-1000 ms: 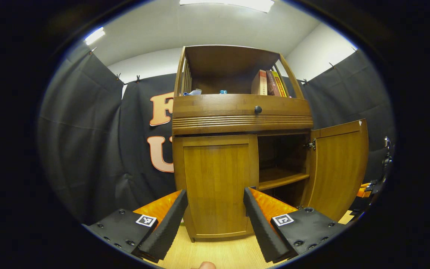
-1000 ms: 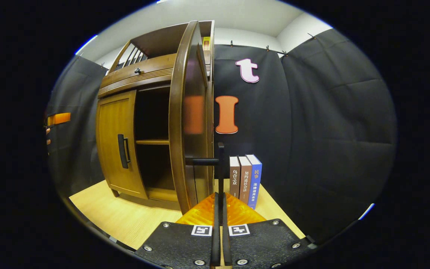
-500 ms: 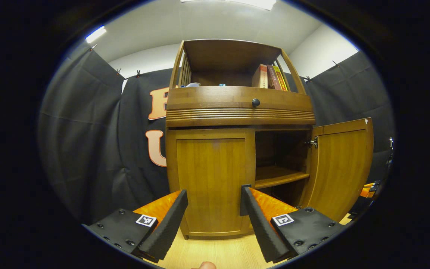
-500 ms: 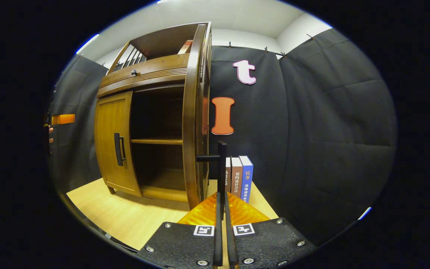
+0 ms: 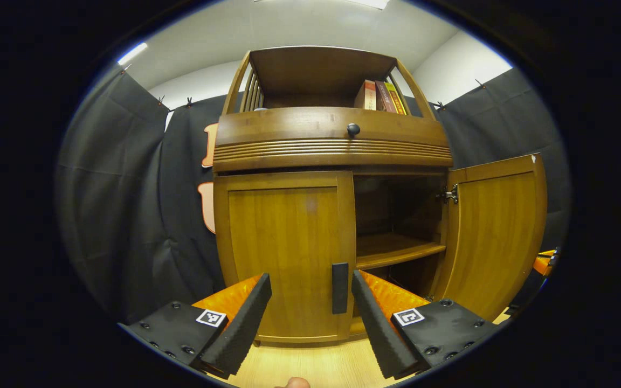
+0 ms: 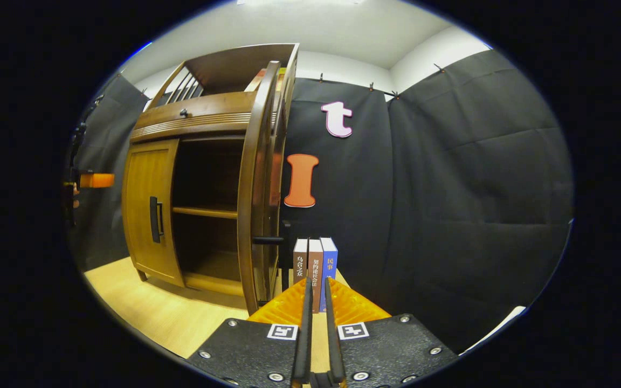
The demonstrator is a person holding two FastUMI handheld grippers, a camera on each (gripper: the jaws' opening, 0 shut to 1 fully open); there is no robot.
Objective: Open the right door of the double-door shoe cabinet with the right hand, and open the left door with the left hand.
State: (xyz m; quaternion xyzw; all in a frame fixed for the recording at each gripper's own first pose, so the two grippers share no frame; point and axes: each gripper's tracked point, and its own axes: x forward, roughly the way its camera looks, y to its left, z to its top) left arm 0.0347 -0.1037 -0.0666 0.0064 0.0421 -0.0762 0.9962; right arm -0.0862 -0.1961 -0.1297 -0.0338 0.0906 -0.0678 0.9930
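Note:
The wooden shoe cabinet (image 5: 332, 140) faces me in the left gripper view. Its left door (image 5: 283, 253) is closed and its right door (image 5: 496, 231) is swung wide open. My left gripper (image 5: 310, 277) is open, and the left door's black handle (image 5: 339, 288) stands between its fingers, untouched. In the right gripper view the open right door (image 6: 248, 215) is edge-on, its black handle (image 6: 267, 240) sticking out to the left of my right gripper (image 6: 316, 302). That gripper's fingers are almost together, apart from the handle, with nothing between them.
Three books (image 6: 315, 264) stand upright on the light wooden floor (image 6: 154, 302) beside the cabinet, just behind the open door. More books (image 5: 378, 96) stand on the top shelf above a drawer knob (image 5: 353, 129). Black cloth walls close in all around.
My left gripper has moved in on the left door until its handle appears between the fingers. My right gripper has come off the right door's handle and drawn back.

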